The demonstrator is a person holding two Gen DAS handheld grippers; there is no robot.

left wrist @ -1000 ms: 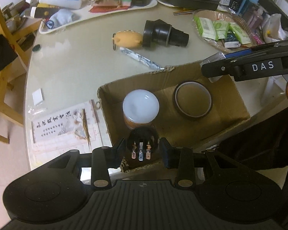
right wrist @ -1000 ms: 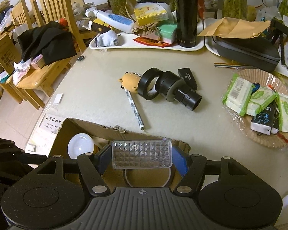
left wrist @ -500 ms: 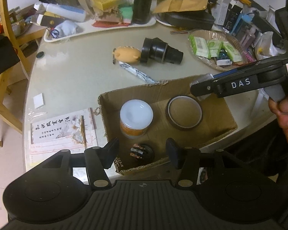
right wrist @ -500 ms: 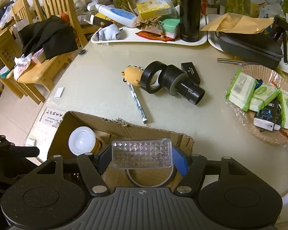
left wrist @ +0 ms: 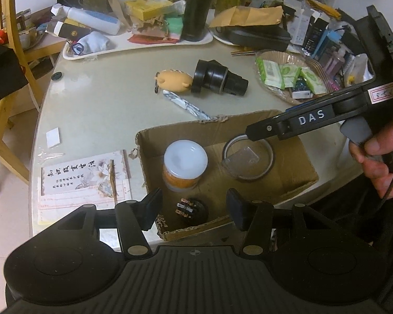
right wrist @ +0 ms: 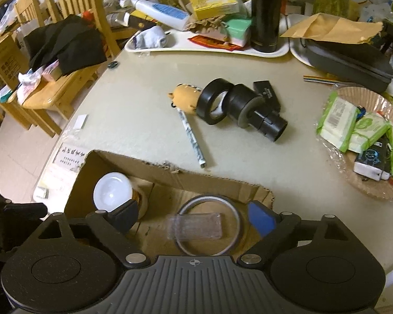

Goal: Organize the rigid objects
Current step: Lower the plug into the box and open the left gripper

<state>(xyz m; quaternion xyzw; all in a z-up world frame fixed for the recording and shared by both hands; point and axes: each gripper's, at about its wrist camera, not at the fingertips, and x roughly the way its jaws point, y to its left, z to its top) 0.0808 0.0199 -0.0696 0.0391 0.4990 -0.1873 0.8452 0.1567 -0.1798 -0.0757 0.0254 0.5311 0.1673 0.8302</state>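
Cluttered table's cardboard box [right wrist: 170,175]: clear case [right wrist: 195,226] now dropped inside, right claw [right wrist: 194,216] just opened, left claw [left wrist: 192,206] open, empty.

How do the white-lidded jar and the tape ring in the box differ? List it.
1. The white-lidded jar stands upright and tall; the tape ring lies flat and low on the floor of the cardboard box.
2. The jar is closed by a solid white lid; the ring is open in the middle, with a clear plastic case lying across it.
3. The jar's body is orange; the ring is dark.

Both are round and inside the box.
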